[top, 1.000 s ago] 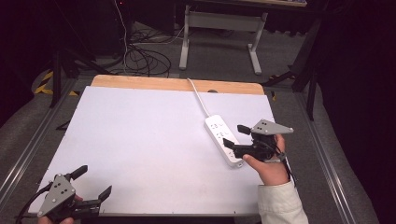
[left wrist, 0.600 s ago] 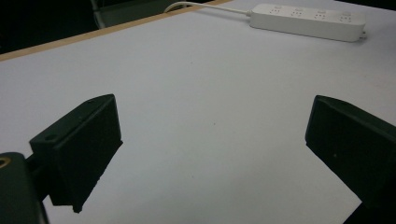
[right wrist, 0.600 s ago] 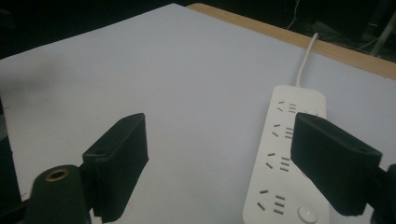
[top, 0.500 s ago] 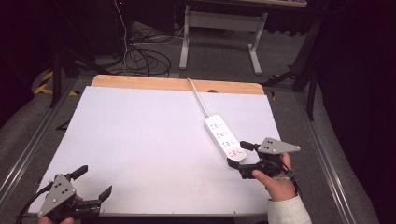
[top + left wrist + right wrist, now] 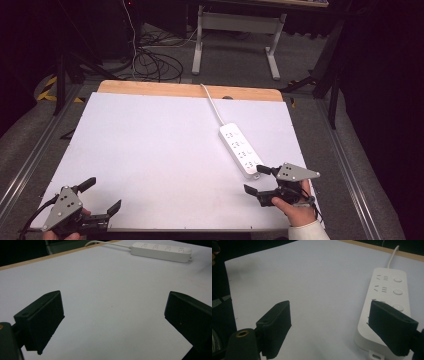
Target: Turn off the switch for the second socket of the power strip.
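Now the right gripper (image 5: 259,180) hangs just at the near end of the white power strip (image 5: 240,149), at about 4 o'clock on the white table (image 5: 150,150). Its jaws are wide apart and hold nothing. The left gripper (image 5: 102,195) rests at about 7 o'clock, at the near edge, also wide open and empty, well apart from the strip.

I judge that the step in hand is to take the strip at its near end. To do it well, the right gripper should come so that one jaw passes on each long side of the strip, low to the table, and close only when the body is really between them. At this moment the strip lies under one jaw and not in the gap, so the hand must shift a little toward the strip first.

The high view gives the whole layout: the strip runs from 4 o'clock toward 1 o'clock, and its cord (image 5: 212,102) goes over the wooden far edge (image 5: 150,89). The right gripper view adds the sockets, the round buttons (image 5: 398,279) and a small mounting tab (image 5: 375,356). The left gripper view shows the power strip (image 5: 162,251) from its long side, far off
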